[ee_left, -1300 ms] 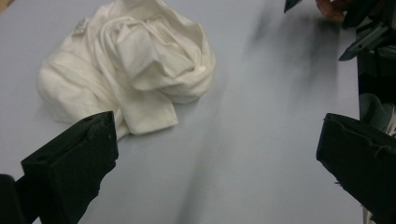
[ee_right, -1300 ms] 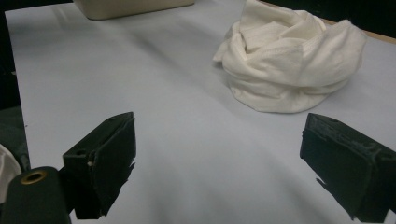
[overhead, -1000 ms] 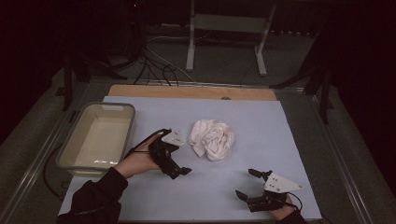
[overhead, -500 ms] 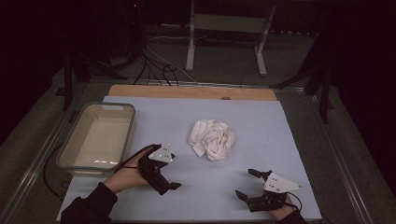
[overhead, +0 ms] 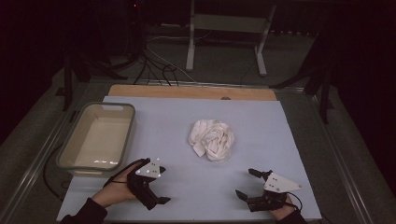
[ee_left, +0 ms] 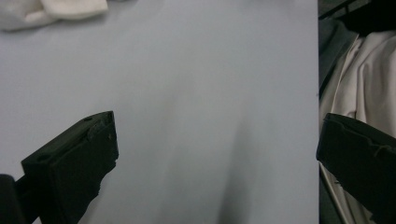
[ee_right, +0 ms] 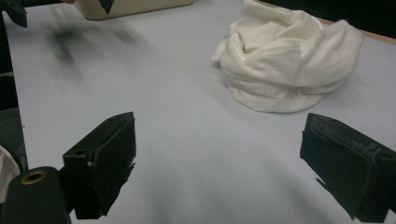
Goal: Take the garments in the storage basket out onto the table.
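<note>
A crumpled white cloth (overhead: 212, 139) lies near the middle of the pale blue table top (overhead: 177, 121). My left gripper (overhead: 157, 193) is at the front left, well short of the cloth, its jaws open and empty. The left gripper view shows those jaws (ee_left: 217, 140) wide apart over bare table, with the cloth's edge (ee_left: 46, 9) at the top left. My right gripper (overhead: 245, 183) rests at the front right, open and empty. In the right gripper view (ee_right: 217, 140) the cloth (ee_right: 285, 60) lies ahead and to the right of the jaws.
An empty beige tub (overhead: 98, 135) stands at the table's left side, its wall (ee_right: 135, 7) visible in the right gripper view. A wooden strip (overhead: 191, 92) runs along the far edge. The table's near edge (ee_left: 318, 93) shows in the left gripper view.
My left gripper has drawn back from beside the cloth toward the table's front left edge. The right gripper and the cloth have stayed put.
</note>
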A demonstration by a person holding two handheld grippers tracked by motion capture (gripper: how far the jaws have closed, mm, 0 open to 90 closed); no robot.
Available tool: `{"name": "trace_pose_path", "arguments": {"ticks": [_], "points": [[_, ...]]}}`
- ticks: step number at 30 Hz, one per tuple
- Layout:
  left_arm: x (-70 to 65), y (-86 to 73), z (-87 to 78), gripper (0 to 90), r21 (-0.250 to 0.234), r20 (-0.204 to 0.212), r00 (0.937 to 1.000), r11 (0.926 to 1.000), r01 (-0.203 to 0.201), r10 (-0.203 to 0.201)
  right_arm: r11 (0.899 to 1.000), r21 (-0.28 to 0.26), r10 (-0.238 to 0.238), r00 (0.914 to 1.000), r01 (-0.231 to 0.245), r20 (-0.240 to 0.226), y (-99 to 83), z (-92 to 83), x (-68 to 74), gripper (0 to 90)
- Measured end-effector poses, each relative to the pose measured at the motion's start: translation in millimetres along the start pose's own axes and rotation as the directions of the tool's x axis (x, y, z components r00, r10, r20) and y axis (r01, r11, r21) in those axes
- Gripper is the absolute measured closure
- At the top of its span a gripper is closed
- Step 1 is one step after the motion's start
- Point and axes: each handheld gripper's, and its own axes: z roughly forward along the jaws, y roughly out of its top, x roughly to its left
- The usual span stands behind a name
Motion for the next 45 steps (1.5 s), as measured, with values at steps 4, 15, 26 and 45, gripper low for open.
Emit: {"name": "trace_pose_path", "arguments": {"ticks": [4,15,26,45], "points": [[-2.5,-12.0,0.8,0.0,0.003,-0.01,0.9996,0.9997,0.025,-0.025,1.0,0.001,-0.003,1.0,0.003,0.0,0.2,0.1,-0.2,10.6],[-14.9,-31.9,-6.6,0.0,0.007,-0.034,0.9991,0.9996,0.026,-0.025,1.0,0.002,-0.004,1.0,0.004,-0.003,-0.3,0.4,-1.0,10.7],[-15.1,-47.9,-22.7,0.0,-0.018,-0.053,0.9982,0.9994,0.029,-0.03,1.0,0.006,-0.003,1.0,0.003,-0.005,-1.1,1.0,-0.4,10.7],[-13.0,-53.5,-23.8,0.0,-0.036,-0.035,0.9991,0.9991,0.023,-0.024,1.0,0.018,-0.01,0.9999,0.01,-0.011,-3.3,2.5,-1.0,10.7]]}}
